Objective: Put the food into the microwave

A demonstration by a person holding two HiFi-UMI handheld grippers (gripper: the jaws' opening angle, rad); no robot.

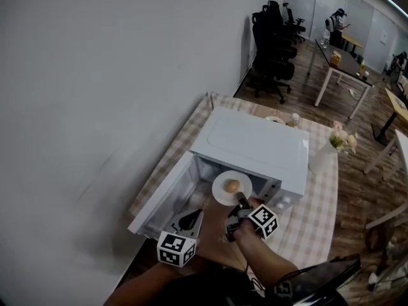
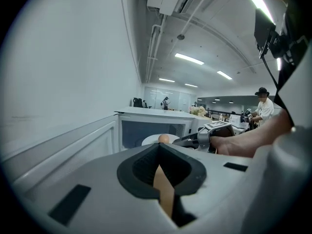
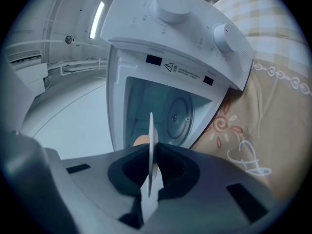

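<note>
My right gripper [image 1: 242,201] is pinching the near rim of the plate [image 1: 223,193], pads tight on the thin edge. One piece of food [image 1: 233,185] sits on it, round and tan, egg or bun, can't tell which. Left gripper [image 1: 189,220] has its jaws all but together with nothing in them. It hangs low by the open door [image 1: 156,203].

Plate is in the air at the mouth of the microwave [image 1: 255,145], not inside yet. The cavity looks bare apart from the round turntable at its floor.

Handling, my guess:
- The plate looks stiff, thin and smooth, probably ceramic or melamine, so fairly light but slippery on the pads.
- It would chip if knocked on the cavity frame.
- A one-sided rim grip means the far side wants to droop, so the squeeze has to stay firm.
- The food is loose and round, near the plate's middle, and nothing stops it rolling.
- Any tilt or jerk could send it off, and if it is an egg it breaks.

Where to hold: the rim is right, the edge nearest me, pads flat on top and underside. Don't grab the food itself. Keep the plate level with the turntable, go in straight, set down flat, then let go. The left gripper is free to shut the door afterwards.
</note>
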